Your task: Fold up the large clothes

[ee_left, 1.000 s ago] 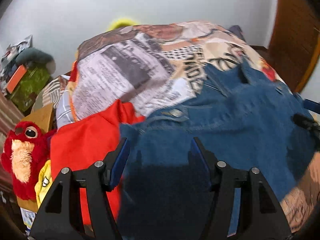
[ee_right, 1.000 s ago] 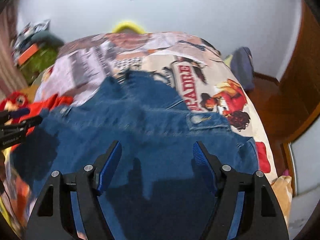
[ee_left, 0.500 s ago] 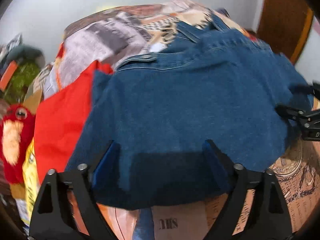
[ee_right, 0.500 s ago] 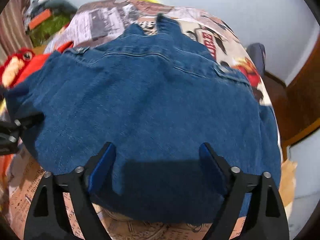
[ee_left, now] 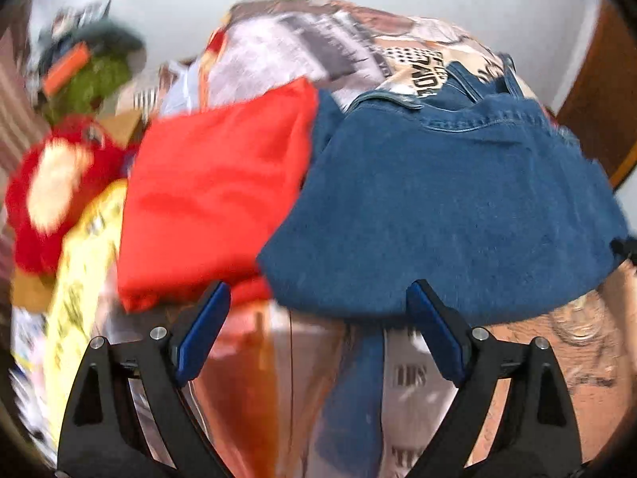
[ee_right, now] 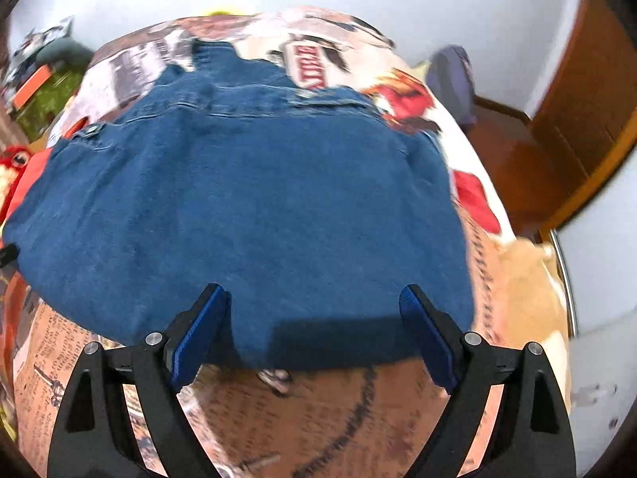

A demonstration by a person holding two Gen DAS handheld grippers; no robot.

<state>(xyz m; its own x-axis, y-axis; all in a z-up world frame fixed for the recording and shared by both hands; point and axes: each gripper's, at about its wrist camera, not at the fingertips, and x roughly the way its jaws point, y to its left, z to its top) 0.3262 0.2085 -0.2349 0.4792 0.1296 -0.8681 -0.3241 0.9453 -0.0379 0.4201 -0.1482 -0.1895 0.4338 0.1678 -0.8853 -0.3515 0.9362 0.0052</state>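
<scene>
A blue denim garment (ee_right: 247, 207) lies folded on a bed with a printed cover (ee_right: 326, 410); it also shows in the left wrist view (ee_left: 450, 207). My left gripper (ee_left: 318, 330) is open and empty, just off the denim's near left corner. My right gripper (ee_right: 314, 330) is open and empty, at the denim's near edge. A red garment (ee_left: 211, 195) lies folded to the left of the denim, touching it.
A red plush toy (ee_left: 51, 191) and a yellow item (ee_left: 79, 263) sit at the bed's left side. Clutter (ee_left: 87, 67) stands by the far left wall. A wooden door (ee_right: 577, 111) and a dark bag (ee_right: 454, 75) are to the right of the bed.
Both grippers have pulled back toward the near edge of the bed, off the denim. The left view has swung left, bringing the red garment more into view. Both stay open.
</scene>
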